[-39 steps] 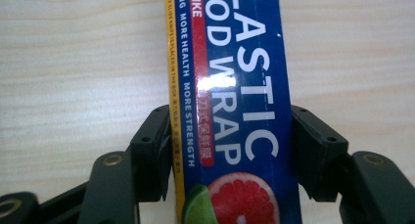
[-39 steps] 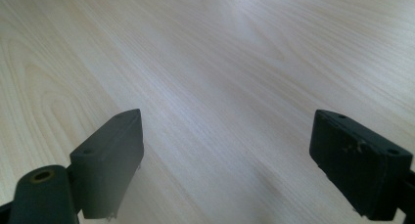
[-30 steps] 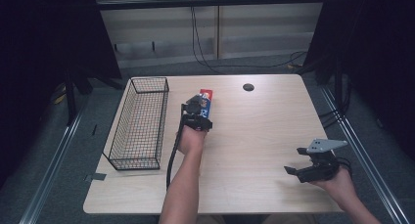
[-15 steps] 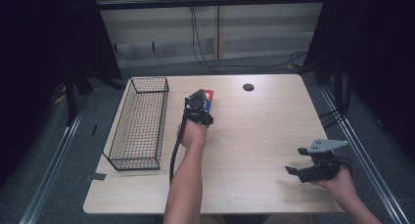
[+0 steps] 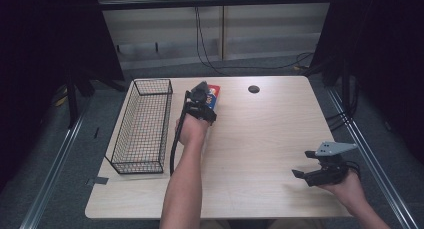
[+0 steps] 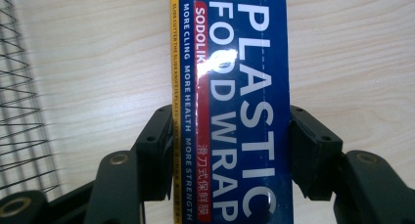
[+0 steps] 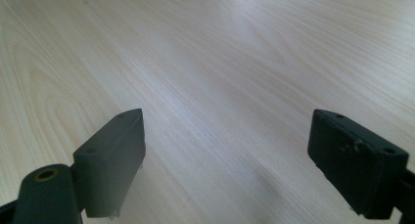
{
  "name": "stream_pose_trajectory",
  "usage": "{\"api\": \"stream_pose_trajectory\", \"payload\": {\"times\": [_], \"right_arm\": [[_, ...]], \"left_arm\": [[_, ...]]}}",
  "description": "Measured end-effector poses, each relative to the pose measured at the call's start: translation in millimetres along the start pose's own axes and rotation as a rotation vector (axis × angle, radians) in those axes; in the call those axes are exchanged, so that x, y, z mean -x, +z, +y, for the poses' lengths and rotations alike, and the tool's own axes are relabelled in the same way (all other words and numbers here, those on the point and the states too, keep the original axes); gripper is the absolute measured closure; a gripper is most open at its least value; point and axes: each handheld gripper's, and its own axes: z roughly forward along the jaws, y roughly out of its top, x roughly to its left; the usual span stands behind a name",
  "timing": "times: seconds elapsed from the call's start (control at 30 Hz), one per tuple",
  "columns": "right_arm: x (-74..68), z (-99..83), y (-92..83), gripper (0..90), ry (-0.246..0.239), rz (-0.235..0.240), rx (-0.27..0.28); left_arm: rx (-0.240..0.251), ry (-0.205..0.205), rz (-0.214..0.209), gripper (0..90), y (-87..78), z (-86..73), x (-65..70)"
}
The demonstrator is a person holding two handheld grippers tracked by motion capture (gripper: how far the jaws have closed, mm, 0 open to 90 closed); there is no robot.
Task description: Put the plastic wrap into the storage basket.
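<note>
A long blue box of plastic food wrap [image 6: 235,87] with white lettering and a yellow edge sits between the black pads of my left gripper [image 6: 230,136], which is shut on its two sides. From the high view, that gripper [image 5: 200,96] hangs above the far middle of the table, beside the basket. The box's red and blue end [image 5: 214,95] sticks out past it. My right gripper [image 5: 301,163] stands open low over the near right of the table. Its two pads [image 7: 115,160] are wide apart with bare wood between them.
A black wire basket [image 5: 120,121] lies lengthwise along the left side of the light wooden table [image 5: 260,129], just left of my left hand. A small black round cap [image 5: 254,89] sits near the far edge. Cables hang behind the table.
My left gripper has closed on the food wrap box and risen off the table with it. The right gripper has stayed where it was.
</note>
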Motion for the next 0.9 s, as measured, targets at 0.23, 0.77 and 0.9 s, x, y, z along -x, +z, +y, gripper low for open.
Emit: {"api": "stream_pose_trajectory", "payload": {"times": [0.23, 0.77, 0.9], "right_arm": [[-1.5, 0.8, -0.8, 13.2, -0.001, 0.000, 0.002], [-1.4, 0.8, -0.7, 11.6, -0.001, -0.006, 0.008], [-1.6, 0.7, -0.6, 10.7, -0.002, -0.002, 0.007]], "left_arm": [[-0.010, 0.005, 0.001, 43.1, -22.7, 0.5, -9.6], [-0.022, -0.022, 0.013, 43.1, -46.2, 1.1, -24.8], [-0.028, -0.013, 0.013, 43.2, -52.7, 2.7, -26.0]]}}
